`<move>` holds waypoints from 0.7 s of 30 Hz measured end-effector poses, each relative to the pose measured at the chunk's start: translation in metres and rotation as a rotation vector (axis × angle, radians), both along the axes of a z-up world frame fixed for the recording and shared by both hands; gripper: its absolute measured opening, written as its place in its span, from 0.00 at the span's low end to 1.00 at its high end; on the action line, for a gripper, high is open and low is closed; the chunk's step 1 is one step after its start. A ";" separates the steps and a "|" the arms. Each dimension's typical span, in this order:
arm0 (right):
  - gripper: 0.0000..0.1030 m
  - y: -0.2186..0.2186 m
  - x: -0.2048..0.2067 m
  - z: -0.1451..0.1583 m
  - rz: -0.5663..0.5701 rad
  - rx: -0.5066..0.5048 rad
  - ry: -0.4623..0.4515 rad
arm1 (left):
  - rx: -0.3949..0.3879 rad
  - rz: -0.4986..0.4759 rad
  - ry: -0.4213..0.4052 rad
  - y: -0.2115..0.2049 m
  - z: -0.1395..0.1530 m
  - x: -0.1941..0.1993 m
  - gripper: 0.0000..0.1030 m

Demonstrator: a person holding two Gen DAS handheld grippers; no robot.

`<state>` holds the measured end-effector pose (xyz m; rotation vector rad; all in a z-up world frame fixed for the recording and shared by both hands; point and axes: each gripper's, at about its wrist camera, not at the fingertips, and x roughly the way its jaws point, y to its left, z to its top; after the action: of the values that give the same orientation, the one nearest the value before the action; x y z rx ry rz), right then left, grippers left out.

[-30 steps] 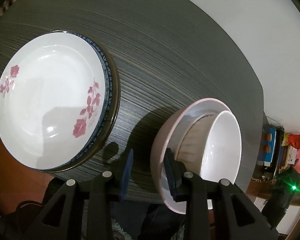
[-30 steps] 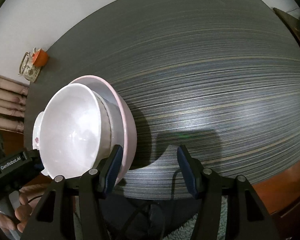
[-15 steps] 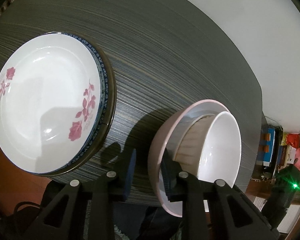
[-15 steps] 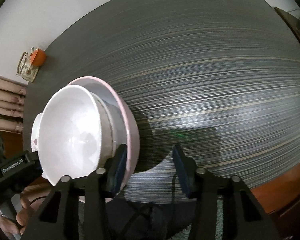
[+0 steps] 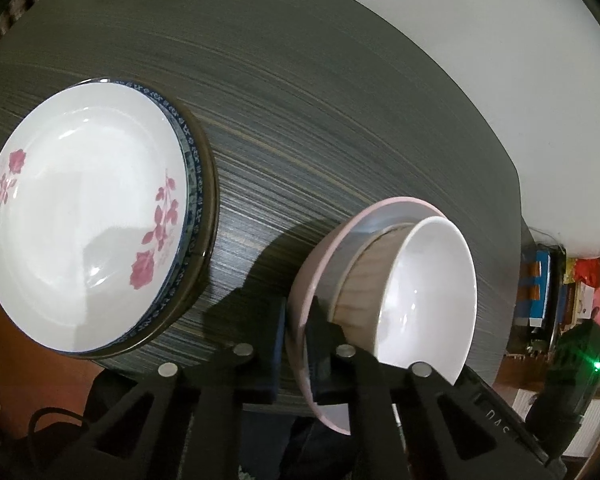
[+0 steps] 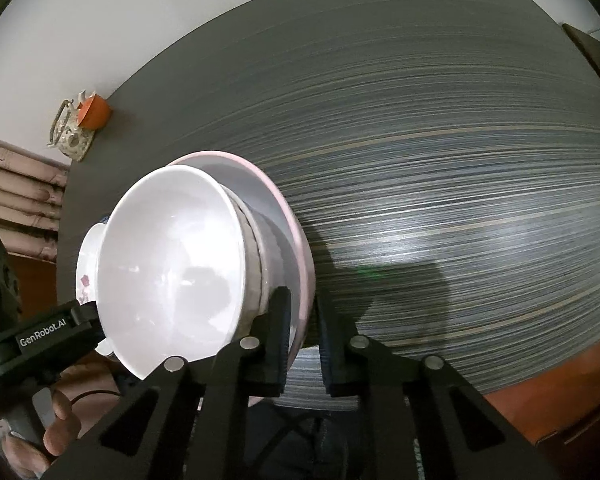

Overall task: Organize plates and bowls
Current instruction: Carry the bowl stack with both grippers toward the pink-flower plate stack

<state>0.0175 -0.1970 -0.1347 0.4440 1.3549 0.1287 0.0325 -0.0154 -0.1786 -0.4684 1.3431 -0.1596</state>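
We note a dark streaked tabletop (image 5: 340, 128), rounded at its corner, carrying all the crockery near its front edge. Largest on it is the plate stack (image 5: 196, 216) on the left: a white plate with pink flowers (image 5: 80, 216) lies on top, a blue-patterned rim and a dark rim showing beneath it. To the right, well apart from the stack, sits the pink bowl (image 5: 304, 280), wide and shallow, at the table's front edge. Nested inside it is a beige-sided bowl (image 5: 360, 280), and in that a white bowl (image 6: 172, 264). We see the left gripper (image 5: 294, 344) clenched on the pink bowl's left rim, one pad outside the wall, one inside. The right gripper (image 6: 304, 344) is likewise clamped on the same bowl's opposite rim. Smallest: an orange cup (image 6: 94, 110) beside a patterned teapot (image 6: 70, 136) at the table's far corner.
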 end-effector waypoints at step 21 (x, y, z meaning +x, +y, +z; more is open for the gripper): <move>0.14 -0.005 -0.005 0.000 -0.017 0.005 -0.012 | 0.022 -0.016 -0.049 -0.008 0.005 0.000 0.07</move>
<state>0.0129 -0.2024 -0.1345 0.4584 1.3387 0.1211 0.0322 -0.0233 -0.1738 -0.4323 1.3000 -0.1684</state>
